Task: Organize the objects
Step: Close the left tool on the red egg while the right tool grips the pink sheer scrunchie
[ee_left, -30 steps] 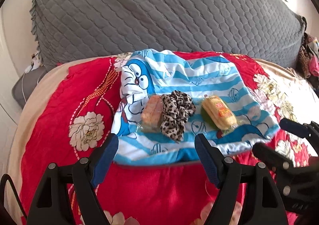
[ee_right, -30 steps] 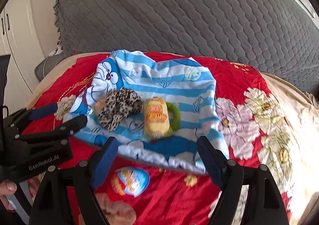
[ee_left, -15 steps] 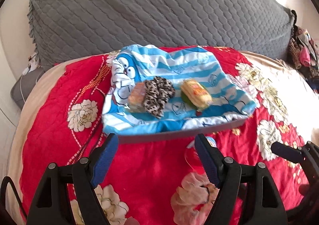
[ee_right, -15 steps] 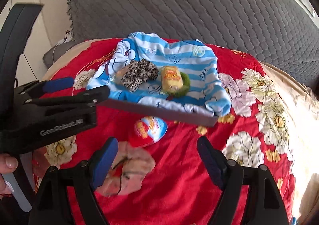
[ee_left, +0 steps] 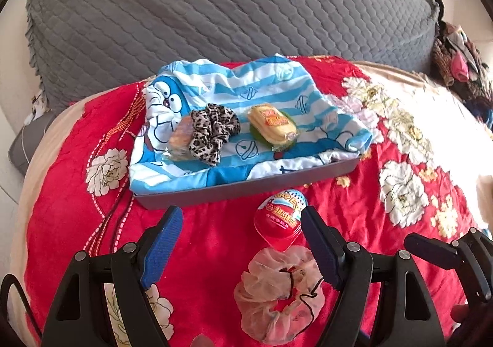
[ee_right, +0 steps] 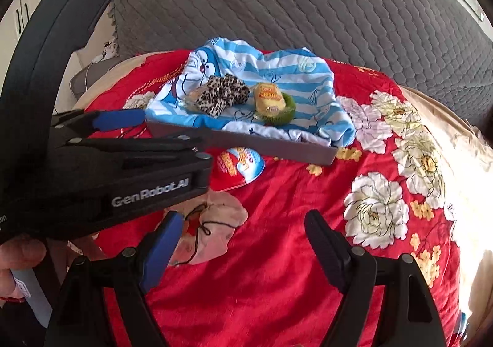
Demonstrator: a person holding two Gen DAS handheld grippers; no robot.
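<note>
Tray [ee_left: 246, 190] of grey, on the red floral bedspread [ee_left: 71, 193], lies mostly hidden under a blue striped cartoon cloth [ee_left: 262, 94] carrying a leopard scrunchie [ee_left: 212, 130], a half-covered orange packet [ee_left: 178, 139] and a yellow snack pack [ee_left: 272, 123]. Nearer, a red capsule toy [ee_left: 280, 223] and a pale scrunchie [ee_left: 280, 291] lie loose beside the left gripper [ee_left: 240, 242], its right finger overlapping both. Left gripper and right gripper [ee_right: 243, 242] gape wide, holding nothing.

Tray and loose items on the red bedspread

A leopard scrunchie [ee_left: 212, 131] and yellow snack pack [ee_left: 272, 127] lay in the cloth-lined grey tray [ee_left: 246, 188]; a red capsule [ee_left: 280, 223] and pink scrunchie [ee_left: 277, 294] lay outside.
</note>
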